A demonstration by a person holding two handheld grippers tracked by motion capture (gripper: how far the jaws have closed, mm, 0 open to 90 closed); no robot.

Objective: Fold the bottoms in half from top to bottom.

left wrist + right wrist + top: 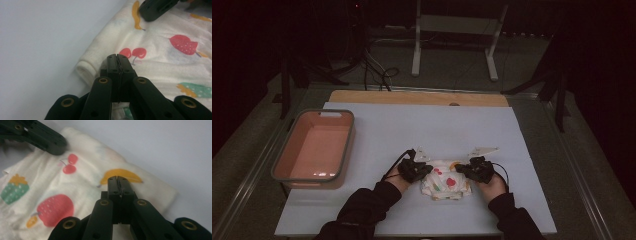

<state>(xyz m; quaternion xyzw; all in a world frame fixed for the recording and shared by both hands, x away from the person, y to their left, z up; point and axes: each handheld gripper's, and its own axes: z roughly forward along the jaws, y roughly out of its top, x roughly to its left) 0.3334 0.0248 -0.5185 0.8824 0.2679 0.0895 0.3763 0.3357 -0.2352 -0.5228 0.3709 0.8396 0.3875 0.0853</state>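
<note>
At the counter's left edge stands a salmon-coloured plastic basin (314,147) with a grey rim, rectangular and round-cornered. Bare pale-blue counter (422,125) stretches behind and to the right. The left gripper (418,169) has its jaws closed with nothing between them, tips at the cloth's left edge. The folded cloth (445,184), soft cream fabric printed with cherries, strawberries and a banana, lies near the front edge, long axis across the counter. The right gripper (466,169), jaws closed and empty, rests over its right end.
</note>
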